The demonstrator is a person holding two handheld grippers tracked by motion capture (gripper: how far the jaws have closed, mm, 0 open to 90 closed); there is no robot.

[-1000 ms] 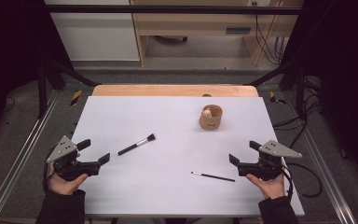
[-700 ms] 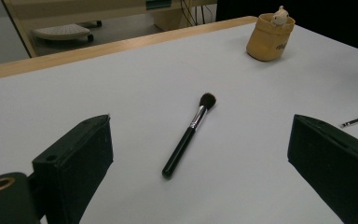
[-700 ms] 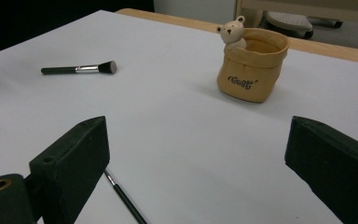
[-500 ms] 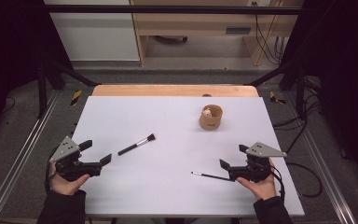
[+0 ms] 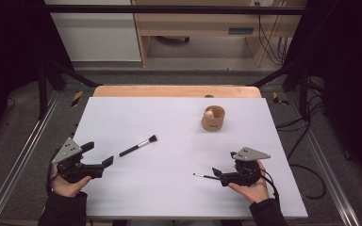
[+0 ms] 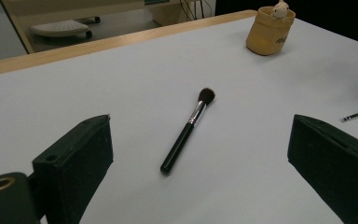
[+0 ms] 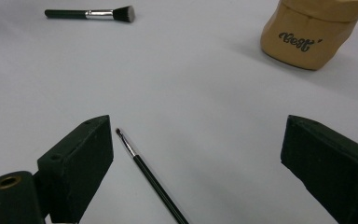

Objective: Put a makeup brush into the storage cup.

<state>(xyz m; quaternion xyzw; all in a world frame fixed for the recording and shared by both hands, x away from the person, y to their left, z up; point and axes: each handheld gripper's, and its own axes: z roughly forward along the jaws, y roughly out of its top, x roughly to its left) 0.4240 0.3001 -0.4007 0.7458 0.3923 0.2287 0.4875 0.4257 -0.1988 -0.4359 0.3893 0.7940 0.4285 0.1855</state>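
Right gripper (image 7: pixel 196 168) astride thin brush (image 7: pixel 151 179)

Dark sleeves; each black claw (image 5: pixel 223 176) carries a grey triangular plate and a trailing black cable.

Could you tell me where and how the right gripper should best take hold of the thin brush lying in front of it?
Probably the black handle of the thin brush, behind its metal collar, coming straight down from above. It lies flat on the table, so the jaws must close across its width. The right gripper is open, with the brush nearer one jaw, so centre it first.
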